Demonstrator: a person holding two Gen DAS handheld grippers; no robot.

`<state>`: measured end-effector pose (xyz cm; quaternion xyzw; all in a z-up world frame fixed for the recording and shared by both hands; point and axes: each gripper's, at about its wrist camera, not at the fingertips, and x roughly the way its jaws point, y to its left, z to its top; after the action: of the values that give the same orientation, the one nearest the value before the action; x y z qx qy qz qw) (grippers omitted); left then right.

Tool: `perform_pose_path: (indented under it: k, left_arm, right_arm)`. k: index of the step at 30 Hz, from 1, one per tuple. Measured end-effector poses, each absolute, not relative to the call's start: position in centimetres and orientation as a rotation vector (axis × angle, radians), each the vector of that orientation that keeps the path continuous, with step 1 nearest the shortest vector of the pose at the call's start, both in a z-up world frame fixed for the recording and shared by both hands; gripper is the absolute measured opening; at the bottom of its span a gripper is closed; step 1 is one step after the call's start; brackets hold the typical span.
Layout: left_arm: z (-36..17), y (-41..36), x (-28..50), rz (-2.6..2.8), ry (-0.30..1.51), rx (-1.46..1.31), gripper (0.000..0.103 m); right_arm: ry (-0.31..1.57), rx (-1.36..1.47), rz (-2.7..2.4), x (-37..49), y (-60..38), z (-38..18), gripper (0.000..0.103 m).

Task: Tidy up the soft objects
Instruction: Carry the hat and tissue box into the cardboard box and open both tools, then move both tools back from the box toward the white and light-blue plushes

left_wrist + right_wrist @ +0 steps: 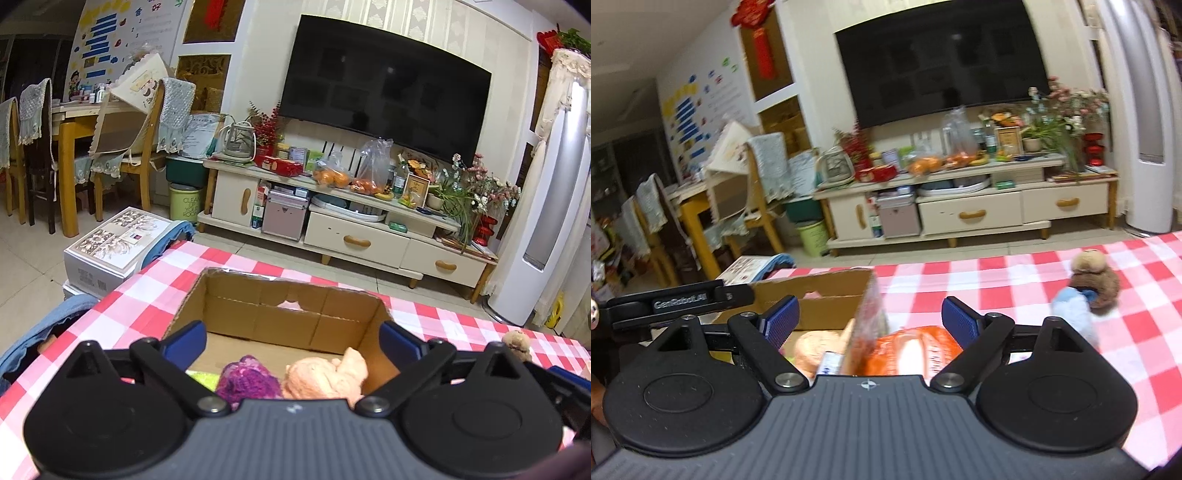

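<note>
A dark television (384, 81) hangs above a cream cabinet (354, 236) crowded with bagged oranges (332, 177) and flowers (484, 184). Wooden chairs (147, 147) stand left; a white tower fan (554, 206) stands right.

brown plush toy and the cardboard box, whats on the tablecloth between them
In the right wrist view, an orange plastic-wrapped item lies between the cardboard box and the brown plush toy; beyond it only checked tablecloth.

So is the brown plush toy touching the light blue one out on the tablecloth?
Touching. The right wrist view shows the brown plush toy pressed against the light blue plush toy, no gap between.
</note>
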<state>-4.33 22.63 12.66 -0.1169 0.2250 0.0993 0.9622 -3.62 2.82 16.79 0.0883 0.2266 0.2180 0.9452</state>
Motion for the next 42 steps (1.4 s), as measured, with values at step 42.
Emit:
perform_pose_path:
  k: [42]
  left_arm:
    - [11.9,13.3,-3.4,0.047,0.484,-0.087,0.102]
  right_arm:
    - [0.436,0.193,0.222,-6.5,-5.9,14.2,0.103]
